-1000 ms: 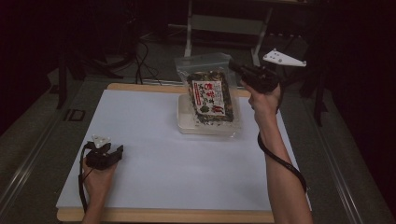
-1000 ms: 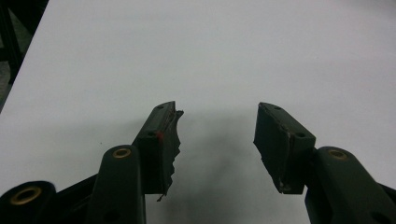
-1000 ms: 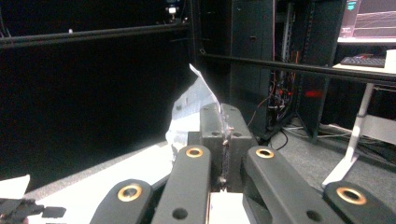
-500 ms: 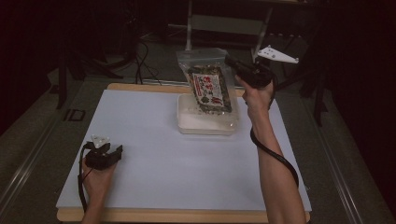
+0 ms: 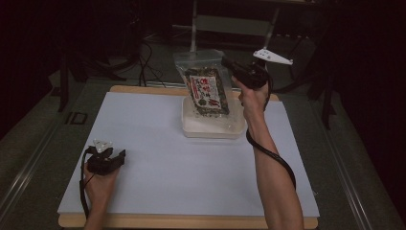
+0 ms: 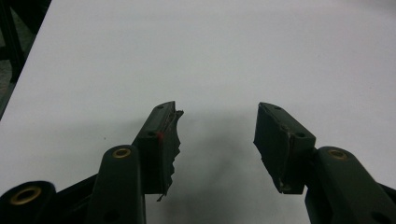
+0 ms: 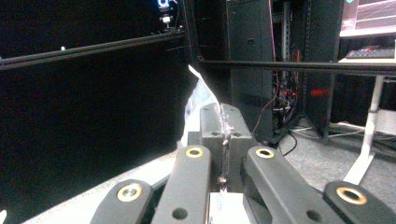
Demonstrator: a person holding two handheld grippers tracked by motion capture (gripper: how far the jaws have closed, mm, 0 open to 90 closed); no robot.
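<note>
In the right gripper view, the right gripper (image 7: 224,135) has its jaws pressed together on the thin clear edge of a plastic bag (image 7: 198,105), whose crinkled film rises in a point just beyond and left of the jaw tips. That view gives only this sliver of film against a dark room with racks and cables; what the bag holds cannot be read there.

The high view supplies the rest. There the right gripper (image 5: 230,64) pinches the bag (image 5: 206,88) at its upper right corner, and the bag hangs tilted, clear at the top, with a dark printed packet showing red and white lettering inside. It is held in the air above a white tray (image 5: 213,127) that sits on the far middle of the desk (image 5: 158,143); the bag's lower end appears to be clear of the tray, though the angle makes that hard to judge.

The left gripper (image 6: 217,135) shows its jaws well apart with nothing between them, over bare white desk surface. In the high view the left gripper (image 5: 119,155) rests at the near left of the desk, well apart from bag and tray.
</note>
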